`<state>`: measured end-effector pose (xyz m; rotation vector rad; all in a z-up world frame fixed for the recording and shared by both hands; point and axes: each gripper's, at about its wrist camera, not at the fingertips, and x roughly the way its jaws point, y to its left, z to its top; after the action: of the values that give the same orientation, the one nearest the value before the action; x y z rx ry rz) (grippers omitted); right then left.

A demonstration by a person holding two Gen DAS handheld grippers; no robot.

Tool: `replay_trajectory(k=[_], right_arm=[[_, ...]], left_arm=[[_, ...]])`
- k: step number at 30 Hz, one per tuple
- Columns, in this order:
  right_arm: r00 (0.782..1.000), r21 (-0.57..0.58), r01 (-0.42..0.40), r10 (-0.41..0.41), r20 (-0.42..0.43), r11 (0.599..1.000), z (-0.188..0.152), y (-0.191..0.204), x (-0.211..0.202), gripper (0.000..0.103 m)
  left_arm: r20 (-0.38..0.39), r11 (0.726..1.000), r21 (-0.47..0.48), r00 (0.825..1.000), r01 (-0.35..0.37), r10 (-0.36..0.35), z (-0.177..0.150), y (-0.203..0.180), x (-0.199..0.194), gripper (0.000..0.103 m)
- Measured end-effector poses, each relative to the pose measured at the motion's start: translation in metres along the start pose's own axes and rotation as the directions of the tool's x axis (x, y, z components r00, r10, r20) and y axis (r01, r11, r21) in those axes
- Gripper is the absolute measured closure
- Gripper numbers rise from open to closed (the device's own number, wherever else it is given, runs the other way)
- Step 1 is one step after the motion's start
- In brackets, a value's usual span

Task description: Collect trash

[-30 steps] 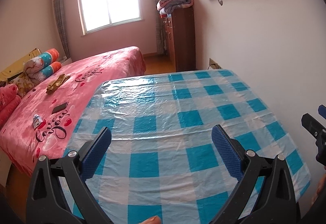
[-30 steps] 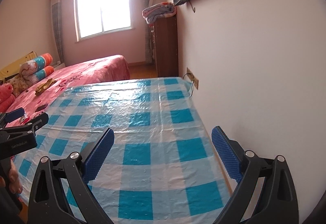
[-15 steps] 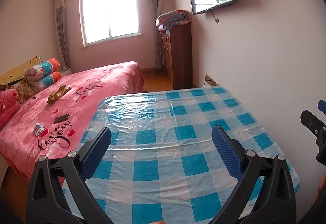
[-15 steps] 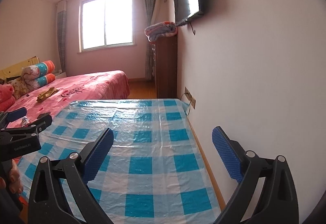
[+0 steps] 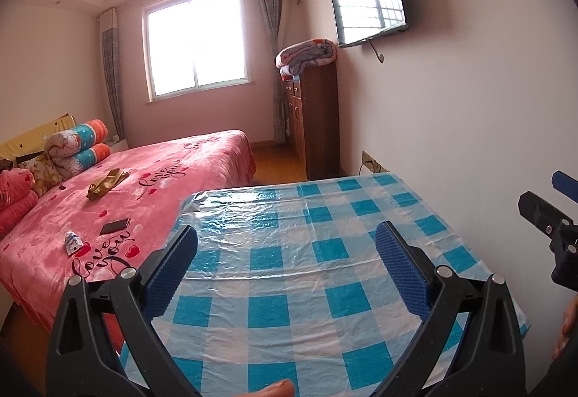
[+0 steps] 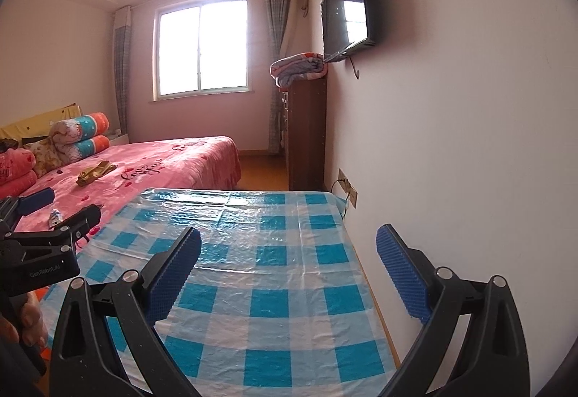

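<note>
My left gripper (image 5: pixel 287 265) is open and empty, held above the near end of a table with a blue-and-white checked plastic cover (image 5: pixel 300 252). My right gripper (image 6: pixel 289 263) is open and empty above the same table (image 6: pixel 274 252), close to the wall. On the pink bed lie a crumpled gold wrapper (image 5: pixel 106 183), a small white tube-like packet (image 5: pixel 72 242) and a dark phone (image 5: pixel 115 226). The gold wrapper (image 6: pixel 94 173) and the packet (image 6: pixel 55 215) also show in the right wrist view. Each gripper shows at the edge of the other's view.
The pink bed (image 5: pixel 162 187) stands left of the table, with rolled quilts (image 5: pixel 77 146) at its head. A brown cabinet (image 5: pixel 318 122) with a folded blanket stands by the right wall under a wall-mounted TV (image 5: pixel 368 16). A wall socket (image 6: pixel 347 187) sits beside the table's far corner.
Both grippers have pulled back and tilted up, so the table looks farther away and more of the wall, TV and ceiling shows. Both stay open.
</note>
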<state>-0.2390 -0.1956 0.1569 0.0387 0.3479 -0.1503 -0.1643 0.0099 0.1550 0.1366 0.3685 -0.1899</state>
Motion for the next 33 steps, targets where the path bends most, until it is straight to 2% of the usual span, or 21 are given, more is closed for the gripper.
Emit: replay_trajectory(k=[18,27,33], right_arm=[[1.000,-0.030,-0.029,0.029,-0.008,0.999,0.000,0.014,0.006,0.006],[0.998,-0.038,-0.046,0.045,-0.033,0.998,-0.005,0.021,0.019,0.006],[0.995,-0.031,-0.067,0.064,-0.073,0.997,-0.011,0.024,0.041,0.006]], left_arm=[[0.024,0.999,-0.028,0.999,-0.035,0.036,-0.002,0.015,-0.003,0.004],[0.000,0.998,-0.029,0.999,-0.049,0.049,-0.005,0.017,0.007,0.004],[-0.038,0.998,-0.025,0.998,-0.059,0.058,-0.011,0.020,0.024,0.004]])
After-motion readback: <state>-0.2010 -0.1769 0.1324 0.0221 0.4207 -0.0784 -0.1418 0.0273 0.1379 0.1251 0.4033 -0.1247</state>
